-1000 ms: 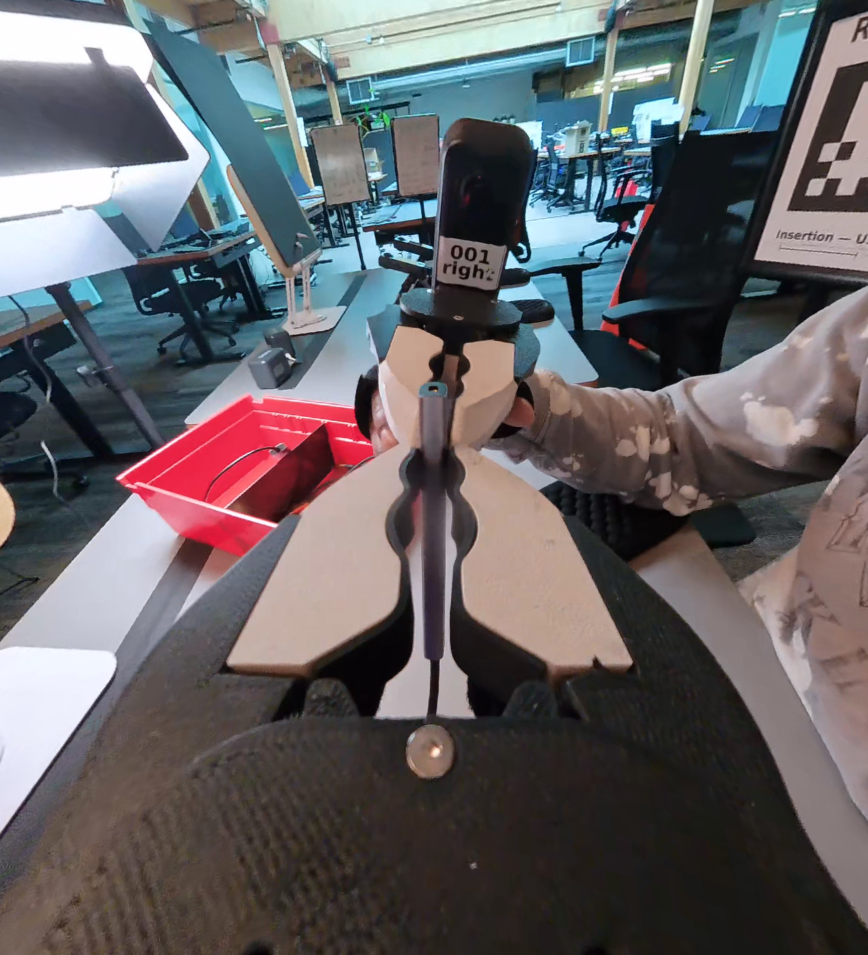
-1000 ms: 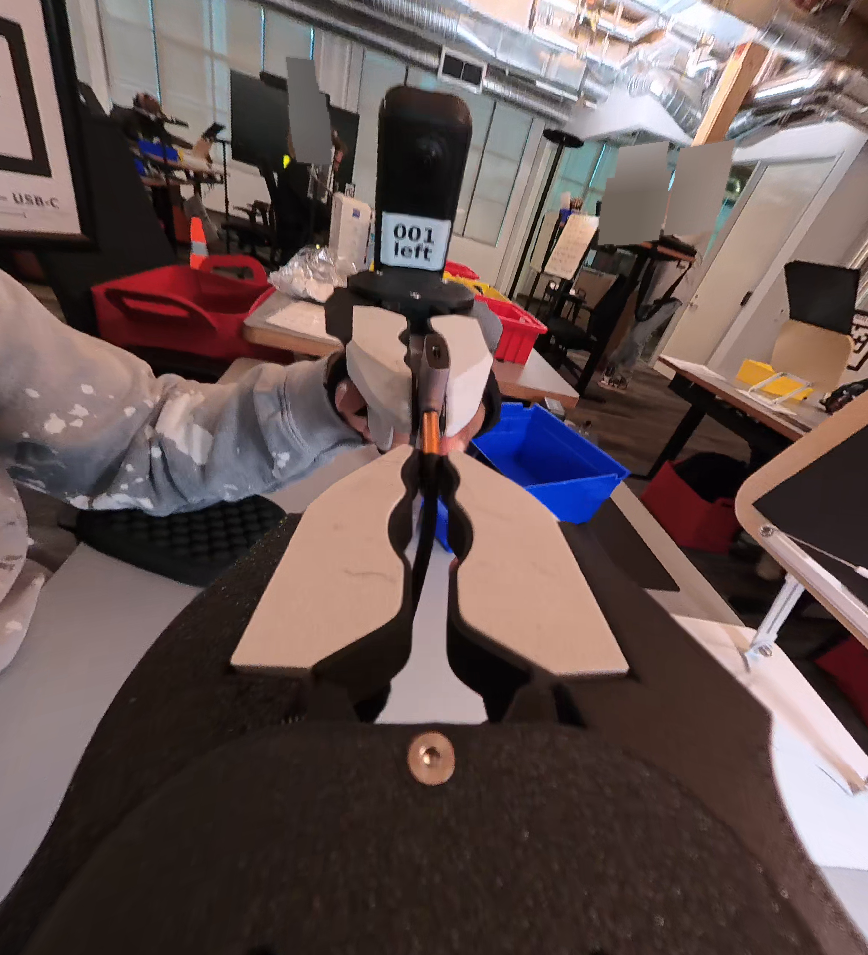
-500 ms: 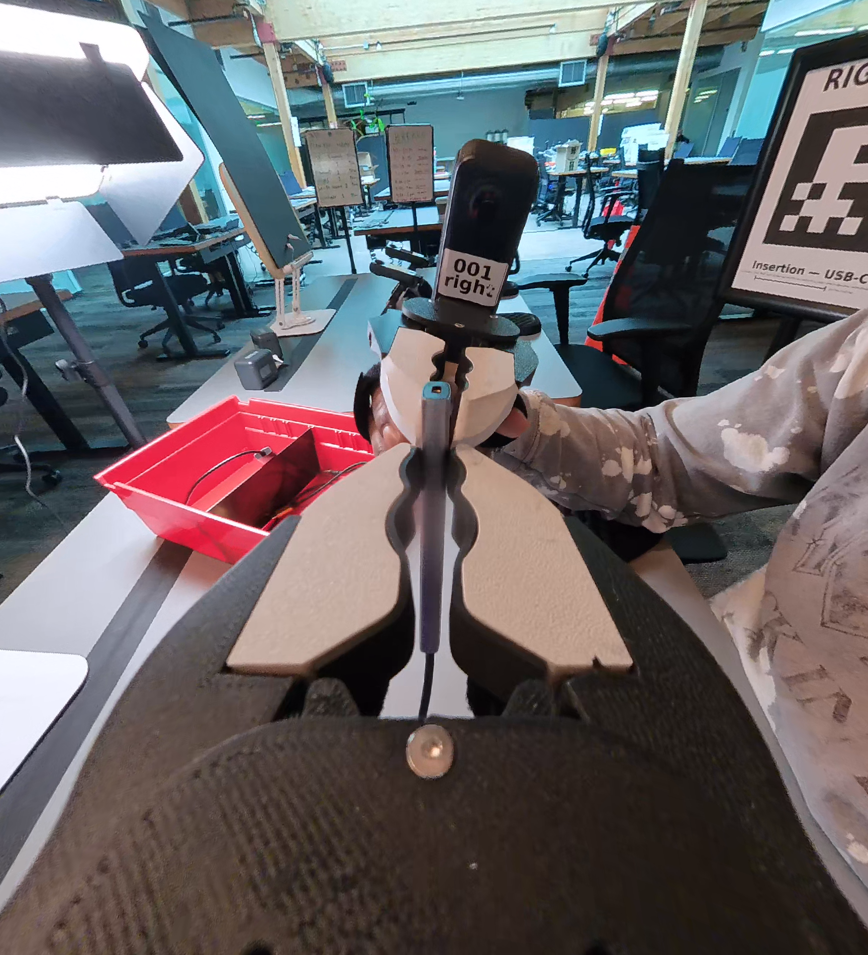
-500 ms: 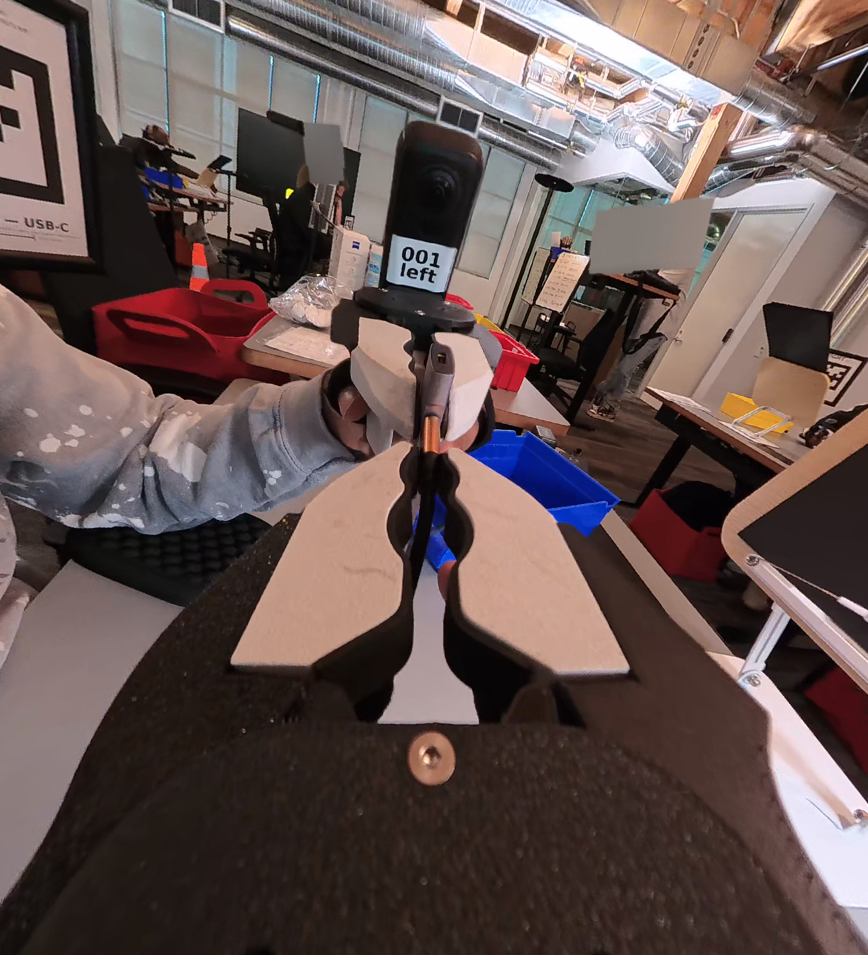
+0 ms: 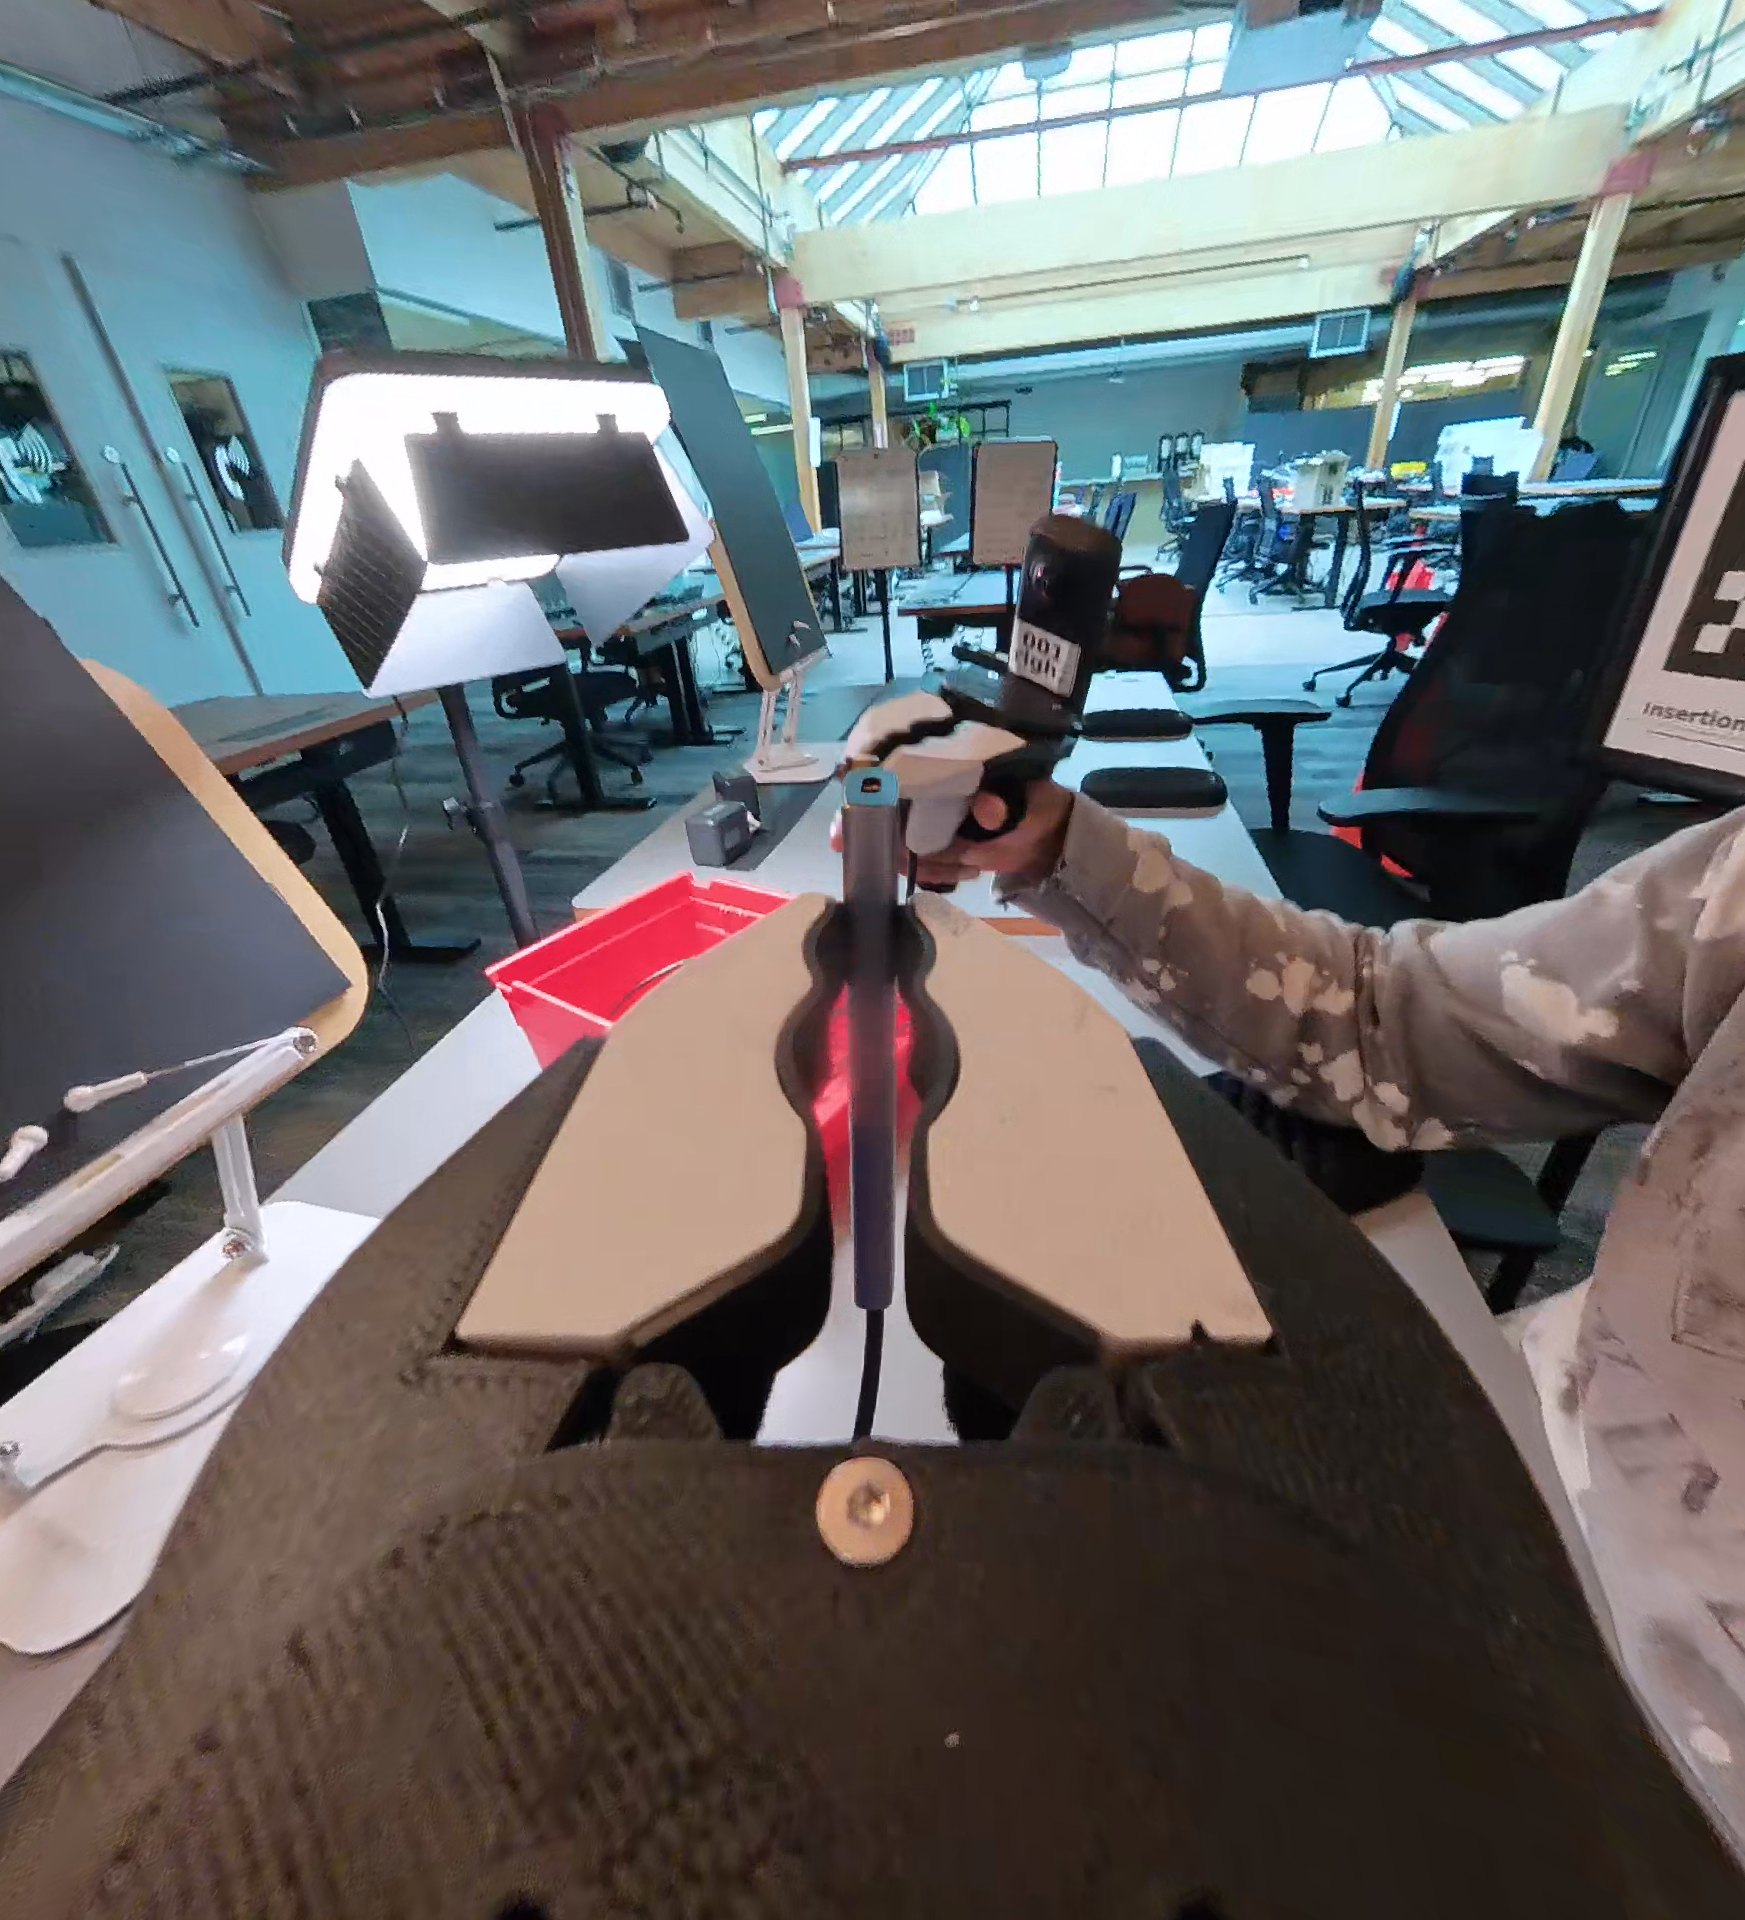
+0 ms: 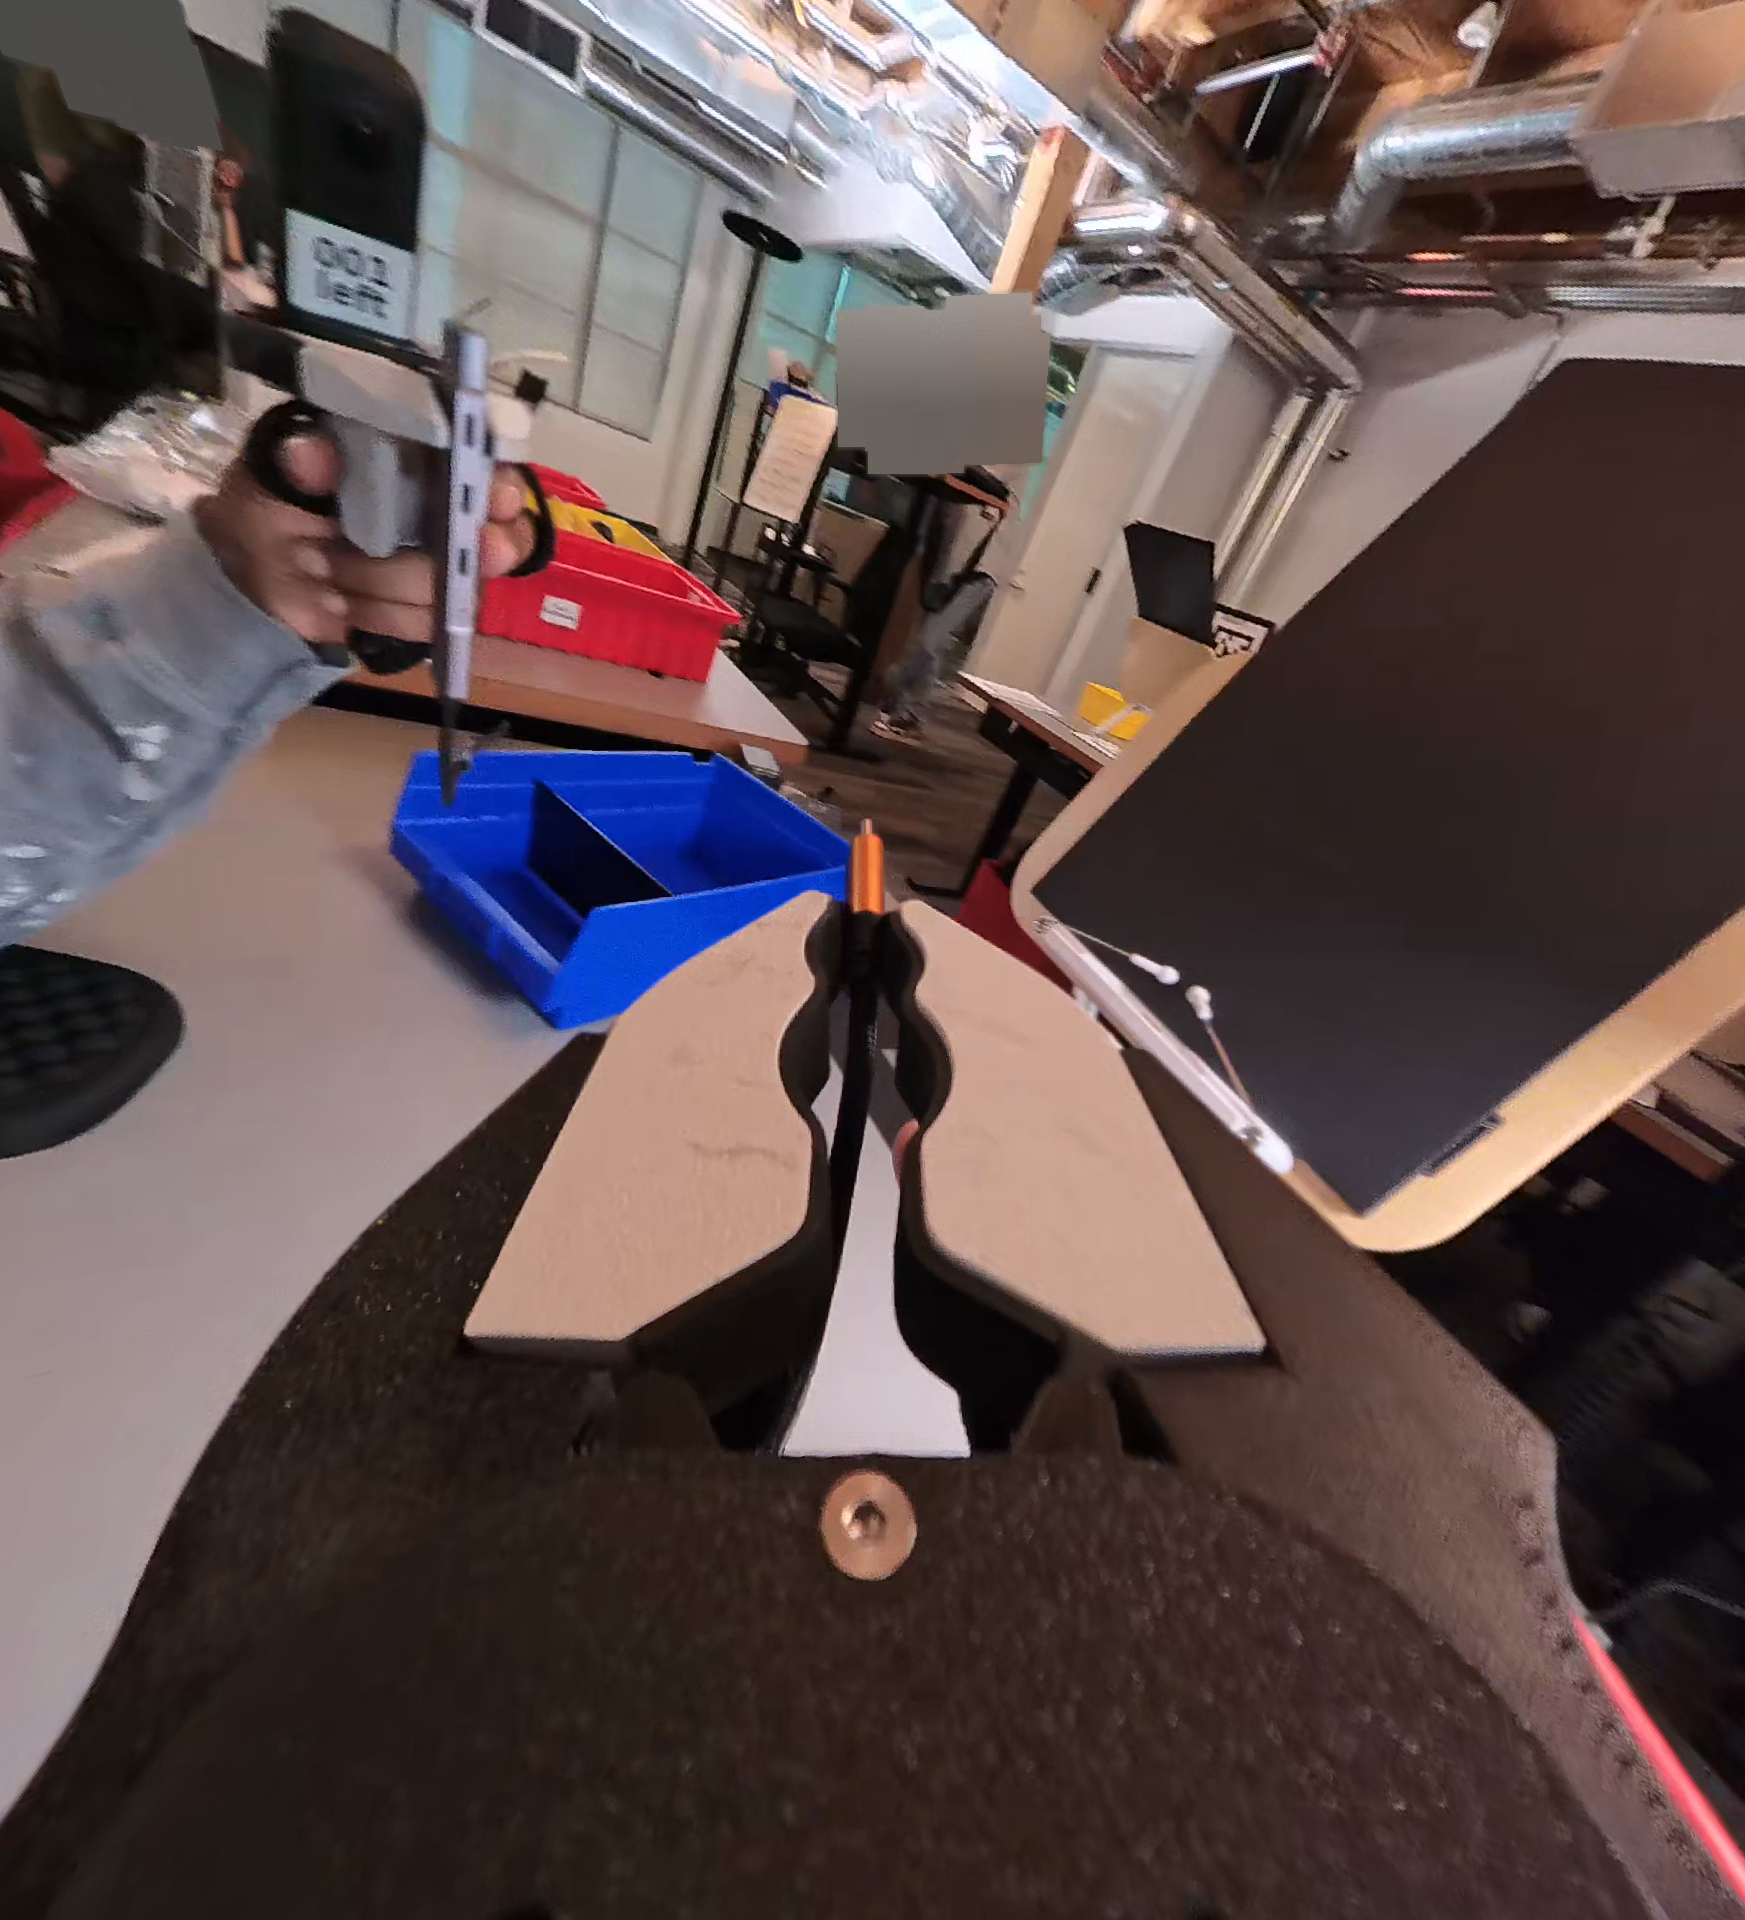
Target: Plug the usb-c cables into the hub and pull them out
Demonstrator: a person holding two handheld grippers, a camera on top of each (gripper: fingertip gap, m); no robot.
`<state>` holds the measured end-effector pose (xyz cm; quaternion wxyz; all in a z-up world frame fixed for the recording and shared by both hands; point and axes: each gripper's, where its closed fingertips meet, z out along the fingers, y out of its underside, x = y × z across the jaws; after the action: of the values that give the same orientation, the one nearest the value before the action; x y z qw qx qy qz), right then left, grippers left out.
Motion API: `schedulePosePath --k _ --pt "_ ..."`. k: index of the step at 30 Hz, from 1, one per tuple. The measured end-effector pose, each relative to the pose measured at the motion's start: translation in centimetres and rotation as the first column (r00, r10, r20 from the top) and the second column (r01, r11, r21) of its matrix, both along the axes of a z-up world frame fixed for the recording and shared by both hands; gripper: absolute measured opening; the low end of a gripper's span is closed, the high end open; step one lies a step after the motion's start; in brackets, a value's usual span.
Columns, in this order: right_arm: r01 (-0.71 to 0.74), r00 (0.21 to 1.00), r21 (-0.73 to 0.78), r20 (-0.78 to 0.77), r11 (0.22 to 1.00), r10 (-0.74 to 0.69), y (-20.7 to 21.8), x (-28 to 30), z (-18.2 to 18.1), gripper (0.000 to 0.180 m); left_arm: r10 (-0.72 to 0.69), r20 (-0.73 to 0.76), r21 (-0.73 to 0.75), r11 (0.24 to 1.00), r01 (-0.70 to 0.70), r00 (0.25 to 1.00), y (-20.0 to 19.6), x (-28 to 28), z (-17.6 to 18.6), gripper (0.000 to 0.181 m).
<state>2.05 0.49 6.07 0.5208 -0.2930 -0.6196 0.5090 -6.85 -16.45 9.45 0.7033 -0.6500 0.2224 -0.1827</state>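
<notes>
My left gripper [image 5: 868, 914] is shut on a slim grey hub [image 5: 868, 1039] that stands out past the fingertips and ends in a blue tip, with a thin cable trailing from its rear. My right gripper [image 6: 863, 904] is shut on a black usb-c cable [image 6: 852, 1049] whose orange plug [image 6: 866, 868] sticks out, free in the air. In the right wrist view the hub [image 6: 463, 499] shows at the far left, upright, apart from the plug. In the left wrist view the right gripper [image 5: 909, 748] is beyond the hub, a little to its right.
A red bin [image 5: 629, 966] sits on the grey table [image 5: 432, 1091] behind the left gripper. A blue divided bin [image 6: 619, 883] lies ahead of the right gripper. Black boards on stands [image 5: 68, 883] [image 6: 1419, 831] flank the table. A black pad [image 6: 16, 1049] lies under the sleeved arm [image 5: 1367, 987]. Left tips to right tips: about 20 centimeters.
The orange plug has come out of the hub. The two grippers, close and facing each other before, have drawn apart, and both views have swung sideways.
</notes>
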Motion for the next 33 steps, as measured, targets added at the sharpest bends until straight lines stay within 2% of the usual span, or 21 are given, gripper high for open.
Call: schedulePosePath --k 6,10,13,17,22,26,29,33 --pt "0.101 0.994 0.073 0.032 0.992 -0.104 4.8 -3.6 1.9 0.007 -0.01 -0.02 -0.034 0.999 0.009 1.0 1.3 0.8 -1.1 0.01" --pt "0.182 0.982 0.116 0.035 0.976 -0.187 8.3 -4.8 1.8 0.007 -0.01 -0.025 -0.055 0.998 0.008 1.0 1.8 0.8 -1.7 0.01" --pt "0.216 0.969 0.156 0.089 0.964 -0.231 9.9 -4.5 -0.5 0.007 -0.008 -0.036 -0.063 0.998 0.006 0.999 2.0 0.9 -2.0 0.01" --pt "0.242 0.912 0.298 0.254 0.923 -0.321 12.1 -2.9 -7.1 0.008 -0.012 -0.05 -0.075 0.997 0.008 0.999 2.2 1.0 -2.4 0.01" --pt "0.13 0.719 0.523 0.536 0.842 -0.443 14.3 0.5 -16.7 0.007 -0.02 -0.079 -0.083 0.996 0.014 0.997 2.4 1.5 -2.7 0.01" --pt "-0.011 0.487 0.654 0.664 0.756 -0.567 16.1 3.2 -21.8 0.007 -0.026 -0.084 -0.089 0.996 0.019 0.996 2.5 1.7 -2.9 0.01" --pt "-0.041 0.357 0.684 0.691 0.729 -0.628 17.7 4.6 -23.2 0.015 -0.026 -0.088 -0.094 0.995 0.018 0.996 2.5 1.8 -3.1 0.01" --pt "0.006 0.3 0.674 0.704 0.739 -0.644 19.4 5.6 -22.4 0.026 -0.026 -0.095 -0.099 0.995 0.016 0.995 2.6 1.7 -3.3 0.009"
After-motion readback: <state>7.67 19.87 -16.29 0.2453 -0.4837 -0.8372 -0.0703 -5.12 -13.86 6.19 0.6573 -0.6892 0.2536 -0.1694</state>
